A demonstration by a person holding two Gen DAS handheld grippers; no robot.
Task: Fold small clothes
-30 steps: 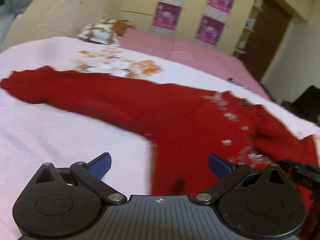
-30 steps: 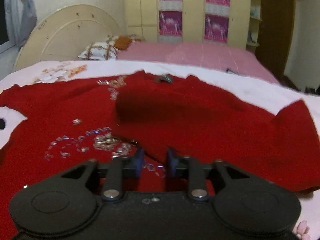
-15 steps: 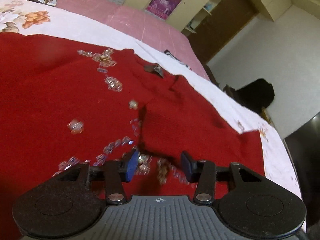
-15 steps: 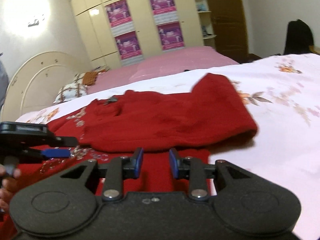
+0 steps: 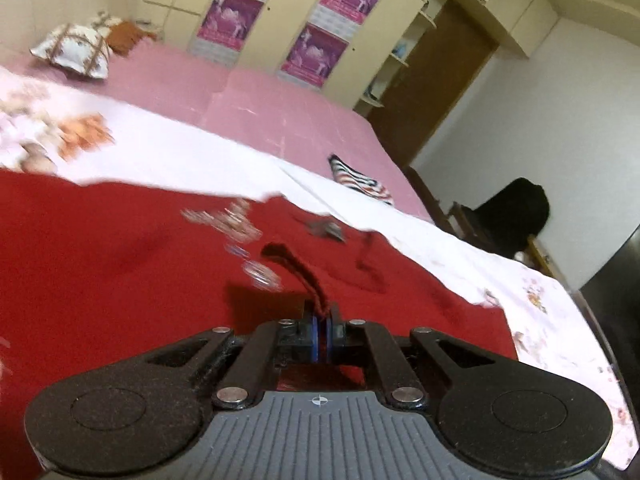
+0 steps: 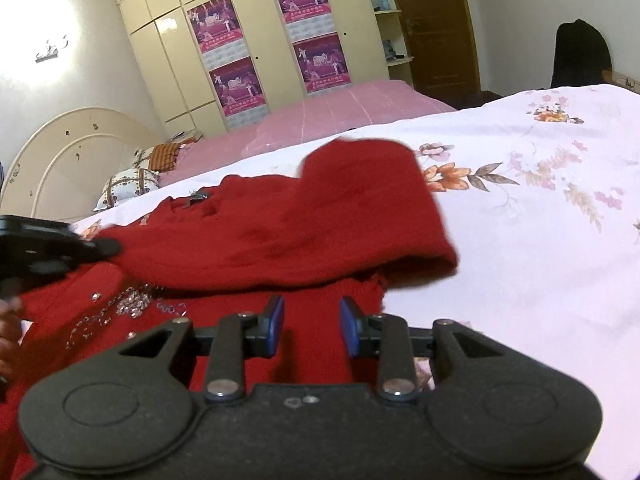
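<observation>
Presently, the left claw (image 5: 321,322) is noted clamped on a raised ridge of the red knitted sweater with sequin trim (image 5: 120,264), its blue pads pressed together with a dark fold of knit standing up between them. From this claw the garment is seen to spread forward and to the left over the bed with the white floral sheet (image 5: 540,320). Its neckline is found ahead, near the far edge of the red.

Further right, the right claw (image 6: 312,326) is recorded with its pads moderately apart and nothing held; it is poised over the lower red panel of the sweater (image 6: 280,232). A folded-over sleeve is observed lying crosswise just ahead of this claw, long axis running left to right, its rounded end toward the right on the sheet (image 6: 540,208). The left claw is judged the nearer to the body fold and already engaged; the sleeve is judged nearer to the right claw.
</observation>
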